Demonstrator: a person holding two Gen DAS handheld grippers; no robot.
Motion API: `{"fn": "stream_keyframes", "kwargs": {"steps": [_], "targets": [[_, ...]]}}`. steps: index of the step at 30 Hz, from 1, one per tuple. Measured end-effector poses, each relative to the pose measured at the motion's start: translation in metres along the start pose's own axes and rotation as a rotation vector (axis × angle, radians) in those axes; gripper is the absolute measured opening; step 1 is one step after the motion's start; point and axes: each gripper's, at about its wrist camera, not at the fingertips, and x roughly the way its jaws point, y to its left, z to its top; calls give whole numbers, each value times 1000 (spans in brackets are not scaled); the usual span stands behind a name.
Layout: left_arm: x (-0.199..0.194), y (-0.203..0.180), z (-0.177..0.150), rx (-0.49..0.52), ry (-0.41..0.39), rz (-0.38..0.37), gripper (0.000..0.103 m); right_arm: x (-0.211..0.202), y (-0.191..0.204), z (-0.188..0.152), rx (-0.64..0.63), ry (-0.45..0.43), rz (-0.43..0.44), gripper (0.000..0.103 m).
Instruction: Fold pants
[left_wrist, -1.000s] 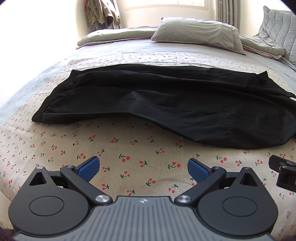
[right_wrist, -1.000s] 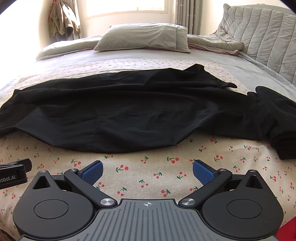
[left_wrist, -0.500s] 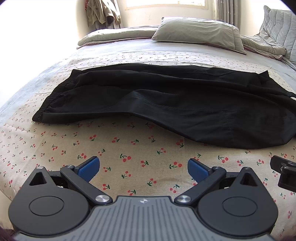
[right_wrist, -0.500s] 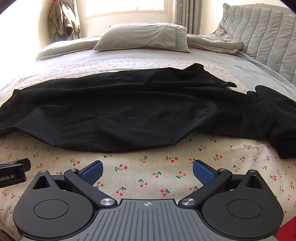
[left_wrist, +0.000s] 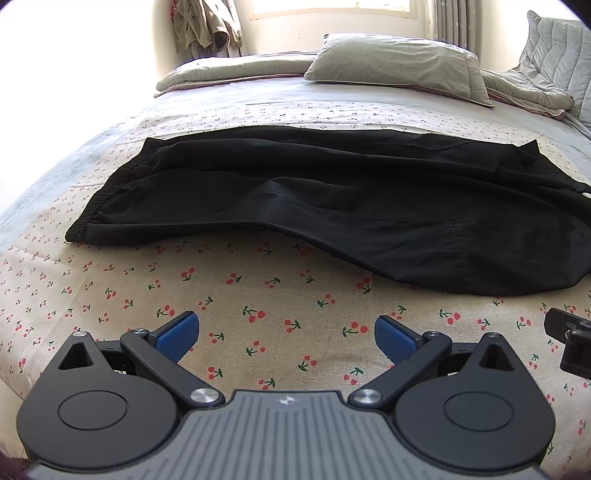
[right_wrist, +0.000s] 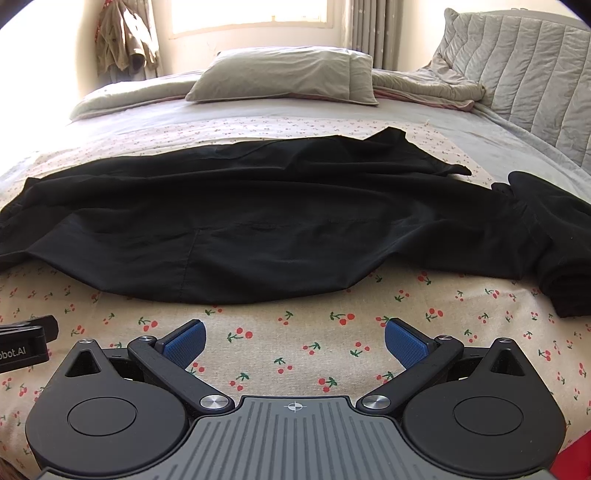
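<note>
Black pants (left_wrist: 332, 206) lie spread sideways across the cherry-print sheet (left_wrist: 258, 295), waistband at the left. In the right wrist view the same pants (right_wrist: 240, 229) stretch across, with the leg ends bunched at the far right (right_wrist: 554, 240). My left gripper (left_wrist: 286, 334) hovers open over bare sheet, short of the pants' near edge. My right gripper (right_wrist: 294, 341) is also open with nothing between its blue pads, just short of the near fold. Each gripper's side shows at the edge of the other's view.
A grey pillow (left_wrist: 399, 66) and a folded grey quilt (right_wrist: 424, 88) lie at the bed's far side. A padded headboard (right_wrist: 517, 70) stands at the right. Clothes hang in the far left corner (left_wrist: 207, 26). Bare sheet lies between the grippers and the pants.
Both grippers have drifted slightly back or up from the pants; the view barely shifts. Both stay open and the pants have not moved.
</note>
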Motion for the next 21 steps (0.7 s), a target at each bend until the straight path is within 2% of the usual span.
{"fn": "stream_keyframes", "kwargs": {"steps": [3, 6, 9, 15, 17, 21], "targets": [[1, 5, -1, -4, -12, -2, 103, -2, -3, -3, -15, -30, 11, 103], [0, 10, -2, 30, -75, 4, 103, -5, -11, -5, -36, -79, 38, 103], [6, 20, 1, 54, -67, 13, 103, -4, -19, -5, -69, -98, 12, 103], [19, 66, 9, -54, -38, -71, 103, 0, -50, 2, -56, -24, 29, 103], [26, 83, 14, -76, -23, -109, 103, 1, -65, 5, -18, -13, 33, 103], [42, 122, 25, -156, 15, -132, 103, 7, -96, 15, 74, 10, 81, 103]]}}
